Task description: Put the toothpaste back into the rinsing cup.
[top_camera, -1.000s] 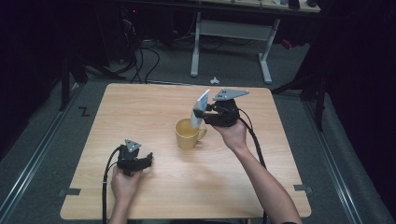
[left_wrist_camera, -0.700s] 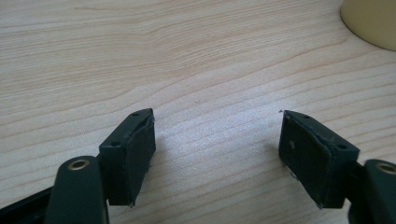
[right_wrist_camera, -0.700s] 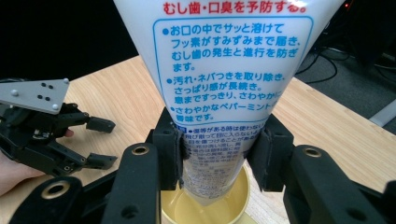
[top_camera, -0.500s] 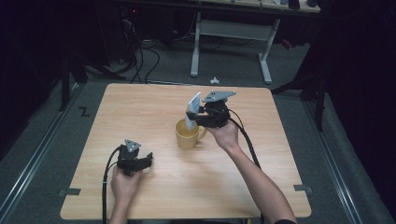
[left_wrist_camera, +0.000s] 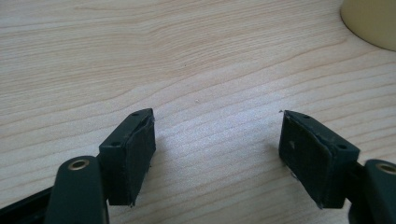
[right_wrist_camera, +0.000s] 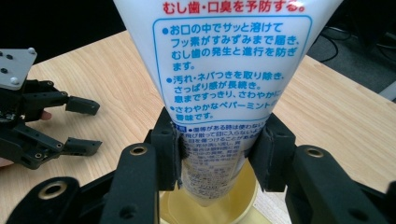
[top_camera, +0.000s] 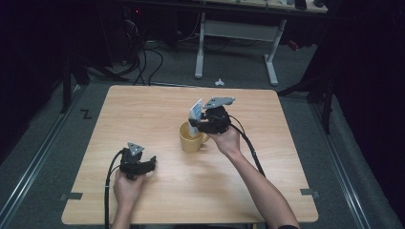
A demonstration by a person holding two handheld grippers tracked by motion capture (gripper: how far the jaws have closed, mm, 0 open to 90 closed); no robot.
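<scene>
Glossy plastic tube [right_wrist_camera: 224,88]; glazed yellow mug [top_camera: 192,138]; matt wood table [top_camera: 143,109].

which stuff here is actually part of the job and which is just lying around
In the job:
- right gripper, shut on the toothpaste tube
- toothpaste tube, its lower end over the mug
- yellow mug

Just lying about:
- left gripper, open over bare table
- small white object on the floor beyond the table
</scene>
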